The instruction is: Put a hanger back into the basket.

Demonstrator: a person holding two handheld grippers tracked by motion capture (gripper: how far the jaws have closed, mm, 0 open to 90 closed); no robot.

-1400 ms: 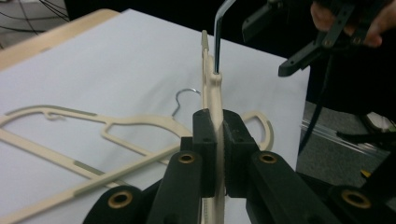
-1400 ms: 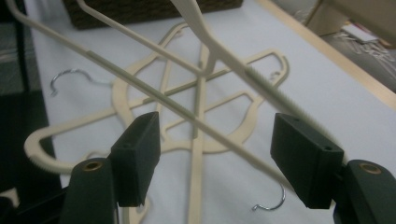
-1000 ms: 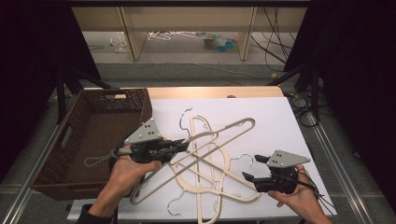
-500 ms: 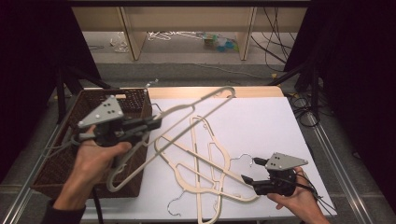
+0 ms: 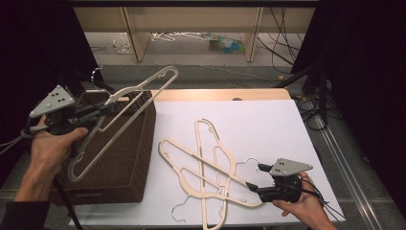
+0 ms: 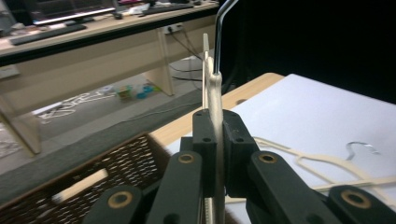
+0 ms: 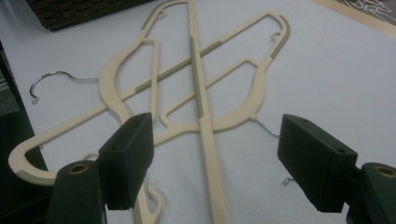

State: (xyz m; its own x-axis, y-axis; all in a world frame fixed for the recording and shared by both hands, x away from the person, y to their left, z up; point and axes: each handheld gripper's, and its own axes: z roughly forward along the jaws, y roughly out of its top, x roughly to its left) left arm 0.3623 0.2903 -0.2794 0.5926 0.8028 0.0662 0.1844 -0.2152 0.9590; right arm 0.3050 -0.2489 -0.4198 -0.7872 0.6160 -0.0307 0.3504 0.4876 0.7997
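Table: a white rectangular tabletop (image 5: 268,124) with a light wooden strip along its far edge.
Basket: a dark brown woven wicker basket (image 5: 125,158) stands at the table's left side, its open top facing up.
Held hanger: a cream plastic clothes hanger with a metal hook (image 5: 125,117) is lifted off the table and hangs tilted above the basket, its far end raised, its near end low over the basket's left part.
Lying hangers: two more cream plastic hangers with metal hooks (image 5: 210,163) lie crossed on the white tabletop, well apart from the lifted one, just right of the basket.
Left gripper: the black two-jaw left gripper with a grey three-cornered plate (image 5: 95,113) is up at the left over the basket's far edge, clenched on the held hanger; in the left gripper view (image 6: 215,135) the thin cream edge sits pinched between the pads.
Right gripper: the black right gripper (image 5: 255,177) rests low at the table's near right edge; its jaws stand wide apart, released, with the crossed hangers (image 7: 201,88) just ahead of them and nothing between the pads.
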